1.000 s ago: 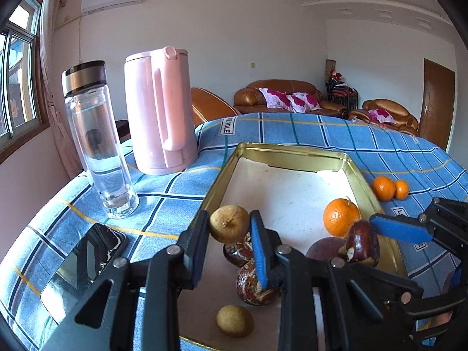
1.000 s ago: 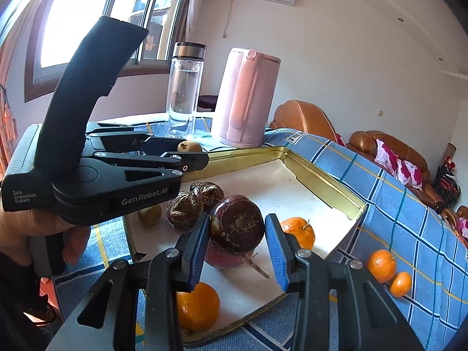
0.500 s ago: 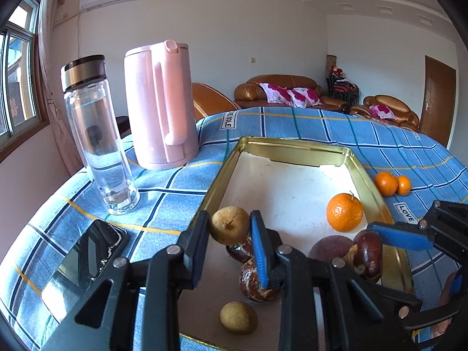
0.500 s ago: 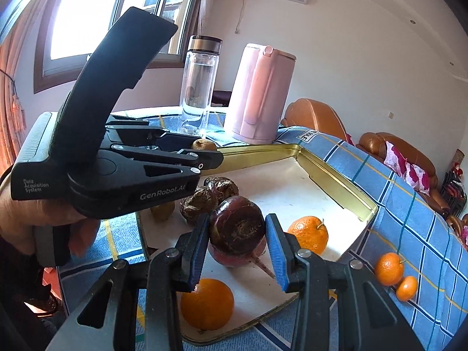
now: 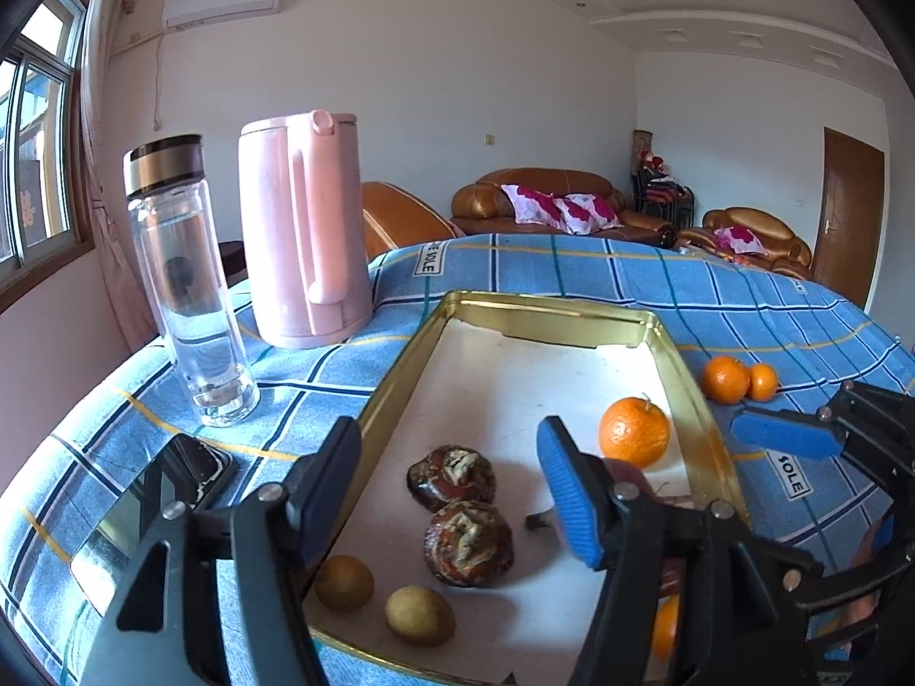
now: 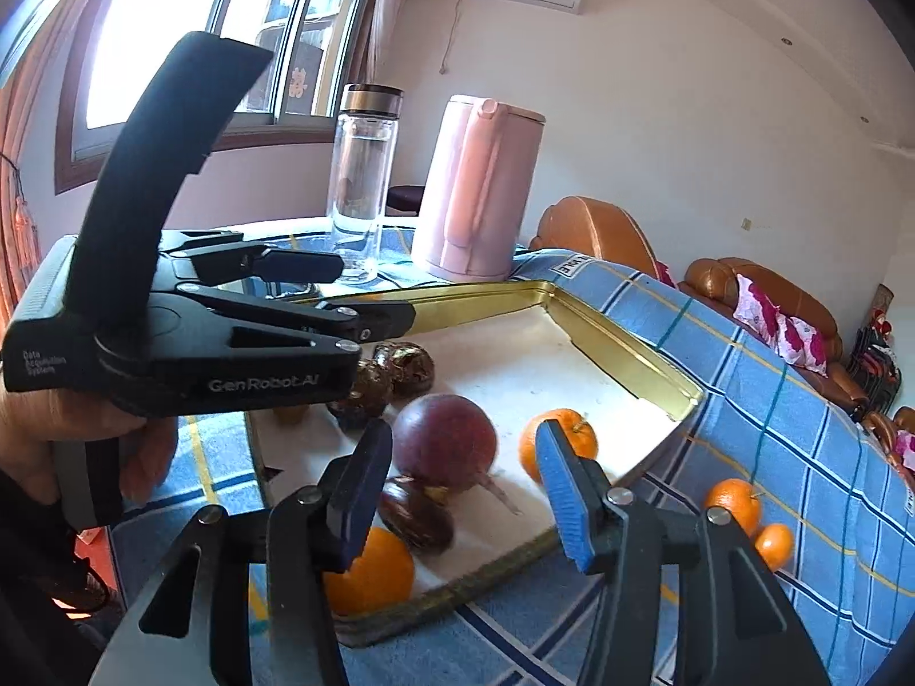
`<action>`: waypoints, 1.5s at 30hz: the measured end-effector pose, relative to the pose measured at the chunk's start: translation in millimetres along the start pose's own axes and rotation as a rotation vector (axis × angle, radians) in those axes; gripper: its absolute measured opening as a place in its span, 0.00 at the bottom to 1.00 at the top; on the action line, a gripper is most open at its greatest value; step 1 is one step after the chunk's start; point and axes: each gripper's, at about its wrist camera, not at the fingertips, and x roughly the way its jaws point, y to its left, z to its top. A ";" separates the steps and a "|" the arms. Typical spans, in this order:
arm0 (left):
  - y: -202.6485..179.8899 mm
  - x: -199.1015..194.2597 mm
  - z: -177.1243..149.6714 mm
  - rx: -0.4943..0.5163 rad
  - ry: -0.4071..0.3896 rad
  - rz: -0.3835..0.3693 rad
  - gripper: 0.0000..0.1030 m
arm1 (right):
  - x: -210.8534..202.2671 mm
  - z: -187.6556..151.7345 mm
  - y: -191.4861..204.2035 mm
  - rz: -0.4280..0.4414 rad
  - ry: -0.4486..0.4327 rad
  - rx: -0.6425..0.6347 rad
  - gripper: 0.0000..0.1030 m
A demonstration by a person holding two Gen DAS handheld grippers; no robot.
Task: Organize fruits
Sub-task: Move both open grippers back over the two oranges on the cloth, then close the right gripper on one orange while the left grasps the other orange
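A gold-rimmed tray point(image 5: 400, 371) with a white floor lies on the blue checked cloth. In it are two wrinkled dark fruits point(image 5: 452, 480), two small tan fruits point(image 5: 420, 614), an orange point(image 5: 633, 431) and purple passion fruits point(image 6: 445, 435). My left gripper point(image 5: 452, 486) is open and empty above the tray's near end. My right gripper point(image 6: 466, 483) is open above the tray's near corner, with a dark fruit point(image 6: 417, 517) lying under it beside another orange point(image 6: 372, 571). Two small oranges point(image 5: 738, 380) lie on the cloth outside the tray.
A pink kettle point(image 5: 303, 228) and a glass bottle point(image 5: 183, 280) stand left of the tray. A black phone point(image 5: 154, 509) lies at the near left. The left gripper's body point(image 6: 189, 337) fills the left of the right wrist view. Sofas stand beyond the table.
Both grippers have opened. The tan fruit has dropped from the left gripper into the tray's near end. The dark purple fruit has left the right gripper and lies in the tray.
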 end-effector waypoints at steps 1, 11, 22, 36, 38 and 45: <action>-6.1 -1.8 1.5 0.009 -0.006 -0.012 0.65 | -4.1 -1.6 -7.8 -0.015 -0.001 0.011 0.53; -95.3 -17.0 18.2 0.096 -0.039 -0.157 0.82 | -42.2 -31.3 -116.1 -0.252 0.056 0.197 0.53; -178.1 20.1 41.7 0.176 -0.003 -0.124 0.90 | -13.8 -55.6 -197.5 -0.256 0.182 0.454 0.53; -169.7 47.9 53.3 0.063 0.031 -0.093 1.00 | 37.8 -60.4 -205.3 -0.147 0.278 0.519 0.39; -176.0 52.6 54.0 0.073 0.036 -0.101 1.00 | 39.2 -61.9 -206.4 -0.137 0.279 0.525 0.38; -184.9 70.6 59.5 0.055 0.058 -0.101 1.00 | 22.9 -70.1 -215.2 -0.138 0.247 0.552 0.38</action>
